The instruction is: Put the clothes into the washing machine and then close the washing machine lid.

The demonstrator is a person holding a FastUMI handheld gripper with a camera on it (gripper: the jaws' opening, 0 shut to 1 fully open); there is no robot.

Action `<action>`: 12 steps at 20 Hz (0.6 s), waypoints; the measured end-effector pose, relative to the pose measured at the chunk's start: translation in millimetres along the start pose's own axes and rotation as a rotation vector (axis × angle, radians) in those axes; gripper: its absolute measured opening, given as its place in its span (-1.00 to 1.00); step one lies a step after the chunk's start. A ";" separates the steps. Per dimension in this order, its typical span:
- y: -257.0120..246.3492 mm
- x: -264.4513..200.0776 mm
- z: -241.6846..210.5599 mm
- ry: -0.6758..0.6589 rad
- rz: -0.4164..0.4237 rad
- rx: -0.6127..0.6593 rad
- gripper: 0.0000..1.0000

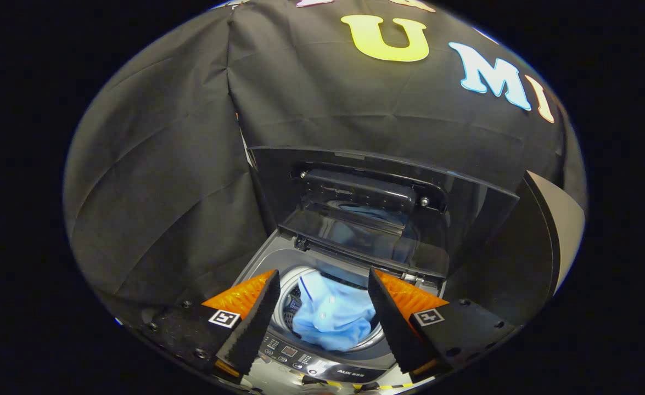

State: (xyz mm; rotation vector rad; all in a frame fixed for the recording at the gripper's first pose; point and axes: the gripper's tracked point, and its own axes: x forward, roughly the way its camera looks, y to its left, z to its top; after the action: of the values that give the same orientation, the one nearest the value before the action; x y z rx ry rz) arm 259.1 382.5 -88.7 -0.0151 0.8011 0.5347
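A top-loading washing machine (278, 258) stands below and ahead of me. Its dark glass lid (377, 219) is raised upright at the back and reflects a bit of blue. A light blue garment (333, 315) lies crumpled inside the steel drum (292, 296), reaching up to the rim. My gripper (322, 280) hovers above the drum opening, open, with nothing between its fingers (256, 323). The garment shows in the gap between them, lower down. The machine's control panel (300, 356) runs along the near edge below the fingers.
Black booth cloth (163, 181) hangs close behind and to the left of the machine. A curved dark and pale panel (553, 236) stands to the right of the lid.
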 end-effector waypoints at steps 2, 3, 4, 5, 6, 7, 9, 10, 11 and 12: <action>-0.3 -4.7 2.1 -0.007 -0.003 -0.017 0.97; 1.2 -7.1 3.7 -0.015 0.000 -0.020 0.98; 1.9 -9.6 6.2 -0.022 0.004 -0.020 0.98; 1.8 -12.2 9.8 -0.029 0.007 -0.020 0.98; 1.7 -14.2 13.7 -0.038 0.008 -0.018 0.98; 2.0 -18.5 18.9 -0.047 0.012 -0.017 0.98; 3.2 -26.2 31.6 -0.073 0.023 -0.007 0.98; 2.5 -30.1 39.3 -0.088 0.025 -0.004 0.98; 2.0 -35.1 47.2 -0.102 0.027 -0.001 0.98; 2.8 -39.8 53.9 -0.113 0.031 0.002 0.98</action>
State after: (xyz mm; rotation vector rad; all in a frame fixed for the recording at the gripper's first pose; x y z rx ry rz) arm 271.7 378.4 -23.0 0.0293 0.6931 0.5595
